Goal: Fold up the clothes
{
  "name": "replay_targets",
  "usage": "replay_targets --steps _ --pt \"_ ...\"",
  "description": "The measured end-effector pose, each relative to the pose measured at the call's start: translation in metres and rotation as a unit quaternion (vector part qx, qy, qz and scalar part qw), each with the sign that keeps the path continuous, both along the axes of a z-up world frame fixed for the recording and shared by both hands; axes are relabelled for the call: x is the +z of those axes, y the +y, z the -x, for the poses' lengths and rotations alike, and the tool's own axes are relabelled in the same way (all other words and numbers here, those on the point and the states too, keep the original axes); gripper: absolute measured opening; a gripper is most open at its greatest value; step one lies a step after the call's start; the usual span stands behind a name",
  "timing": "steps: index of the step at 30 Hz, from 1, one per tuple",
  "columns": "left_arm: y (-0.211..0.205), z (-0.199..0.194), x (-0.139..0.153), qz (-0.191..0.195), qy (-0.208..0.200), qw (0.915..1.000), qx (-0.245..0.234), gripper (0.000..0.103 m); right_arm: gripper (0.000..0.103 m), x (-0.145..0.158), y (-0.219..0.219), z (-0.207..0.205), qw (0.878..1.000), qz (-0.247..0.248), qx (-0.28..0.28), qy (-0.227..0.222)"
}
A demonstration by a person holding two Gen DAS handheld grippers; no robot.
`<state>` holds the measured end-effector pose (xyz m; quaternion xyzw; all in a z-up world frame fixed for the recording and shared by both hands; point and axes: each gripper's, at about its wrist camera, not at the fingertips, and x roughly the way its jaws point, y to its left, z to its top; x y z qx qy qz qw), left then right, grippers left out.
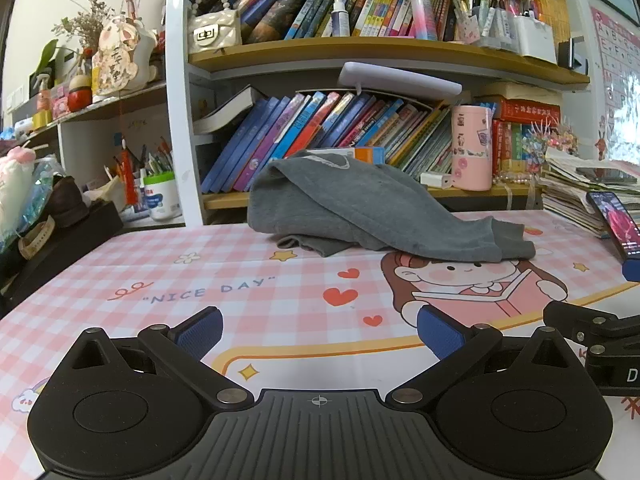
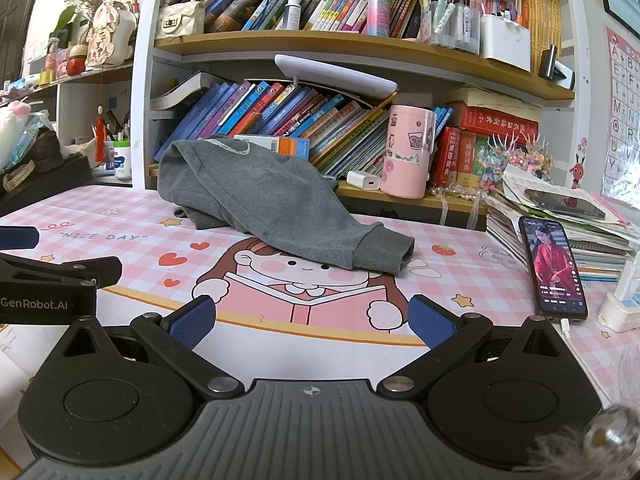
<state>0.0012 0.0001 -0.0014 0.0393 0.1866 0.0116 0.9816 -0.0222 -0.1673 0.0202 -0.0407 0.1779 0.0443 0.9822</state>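
A crumpled grey garment [image 1: 360,208] lies in a heap at the far side of the pink checked desk mat [image 1: 240,280], leaning against the bookshelf; a ribbed cuff points right. It also shows in the right wrist view [image 2: 272,204]. My left gripper [image 1: 320,334] is open and empty, low over the near part of the mat, well short of the garment. My right gripper [image 2: 312,320] is open and empty, beside the left one, also short of the garment. The left gripper's body [image 2: 48,284] shows at the right wrist view's left edge.
A bookshelf [image 1: 380,52] full of books stands behind the desk. A pink tumbler [image 2: 408,152] and white charger [image 2: 364,180] sit on its lower shelf. A lit phone [image 2: 554,268] leans on a stack of papers [image 2: 560,216] at right. Clutter fills the left side [image 1: 60,208].
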Motion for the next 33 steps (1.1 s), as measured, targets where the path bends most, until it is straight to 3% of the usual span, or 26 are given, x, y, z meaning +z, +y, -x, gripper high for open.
replay_targets --steps 33 --pt "0.0017 0.0030 0.0002 0.006 -0.010 0.9999 0.001 0.103 0.103 -0.0001 0.0034 0.0018 1.000 0.010 0.002 -0.004"
